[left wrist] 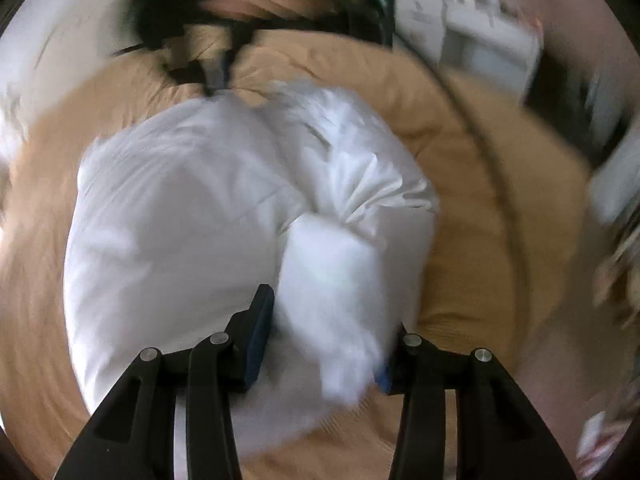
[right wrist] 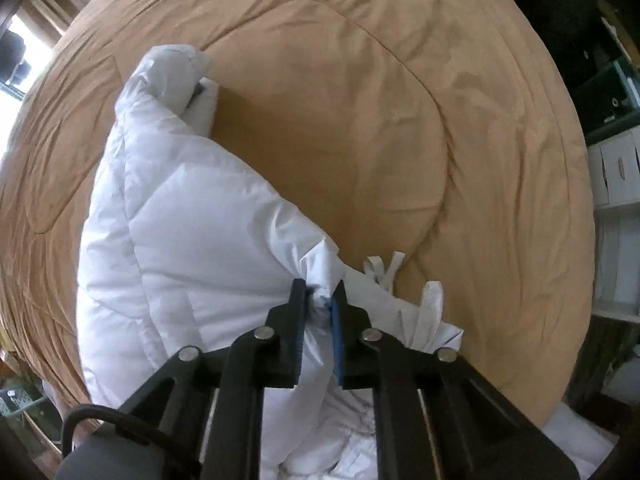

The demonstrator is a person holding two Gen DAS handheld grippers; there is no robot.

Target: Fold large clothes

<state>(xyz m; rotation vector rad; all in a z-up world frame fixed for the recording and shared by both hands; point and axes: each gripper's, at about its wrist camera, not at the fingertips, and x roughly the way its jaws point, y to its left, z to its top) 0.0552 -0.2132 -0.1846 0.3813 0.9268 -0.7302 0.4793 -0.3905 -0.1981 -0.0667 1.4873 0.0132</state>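
Observation:
A white quilted padded garment (right wrist: pixel 172 232) lies on a tan bedspread (right wrist: pixel 360 120). In the right wrist view my right gripper (right wrist: pixel 320 300) is shut on a bunched edge of the white garment, with white ties (right wrist: pixel 384 268) trailing beside it. The far end of the garment is lifted at the upper left, where the tip of my left gripper (right wrist: pixel 198 90) shows. In the blurred left wrist view my left gripper (left wrist: pixel 332 328) has its jaws wide apart around a thick fold of the white garment (left wrist: pixel 200 208). The right gripper (left wrist: pixel 212 76) shows at the garment's far end.
The tan bedspread (left wrist: pixel 460 160) covers the whole bed. White drawers and shelves (right wrist: pixel 616 168) stand to the right of the bed. A green basket (right wrist: pixel 24 400) sits at the lower left. A window (right wrist: pixel 24 48) is at the far left.

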